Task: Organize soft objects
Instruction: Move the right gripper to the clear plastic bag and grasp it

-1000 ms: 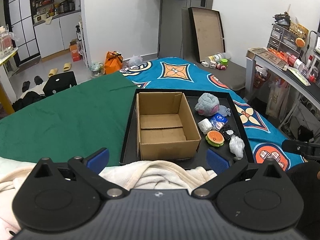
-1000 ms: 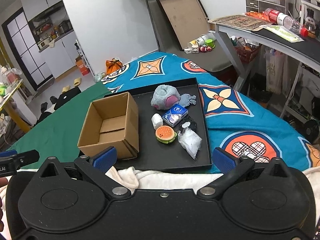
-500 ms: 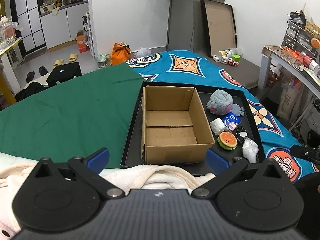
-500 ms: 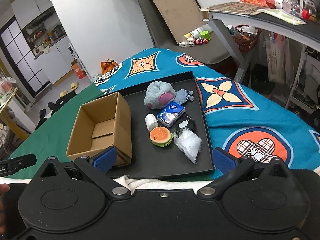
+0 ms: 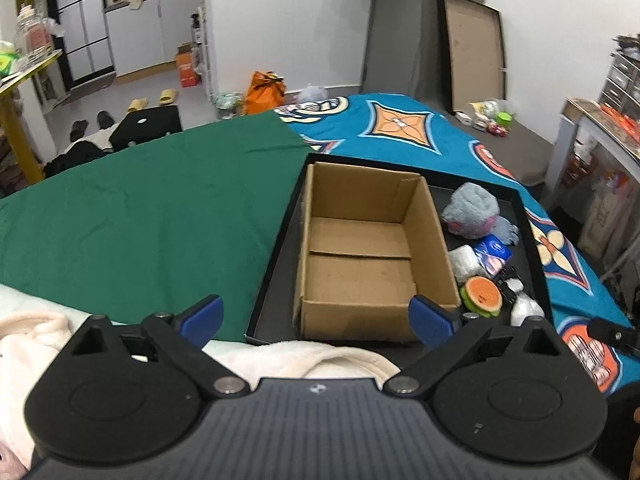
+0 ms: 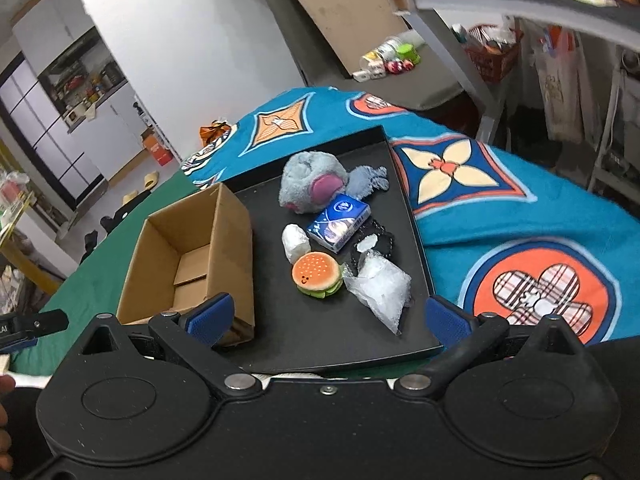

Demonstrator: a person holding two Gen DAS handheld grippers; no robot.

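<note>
The left gripper (image 5: pixel 316 318) hangs over the near edge of the bed with its blue-padded jaws wide apart; they have just been closing a little, and nothing lies between them. The right gripper (image 6: pixel 328 318) is spread just as wide and grips nothing.

Just past both tools, a cream fleece blanket (image 5: pixel 304 360) bunches against the near rim of a black tray (image 6: pixel 320 344). On the tray's left half stands an open cardboard box (image 5: pixel 360 252), with nothing visible in it. To its right, clustered on the tray floor, lie a grey plush toy (image 6: pixel 308 186) at the far end, then a blue tissue pack (image 6: pixel 340 226), a small white roll (image 6: pixel 295 242), a burger-shaped squishy (image 6: pixel 318 274), a clear plastic bag (image 6: pixel 382 286) nearest the right gripper, and something small and black (image 6: pixel 378 240) too unclear to name.

The tray rests where a green sheet (image 5: pixel 140 220) meets a blue patterned cover (image 6: pixel 500 216). Beyond the bed, a framed board (image 5: pixel 474 54) leans on the white wall, an orange bag (image 5: pixel 266 92) sits on the floor, and a cluttered desk (image 6: pixel 520 4) stands at right.
</note>
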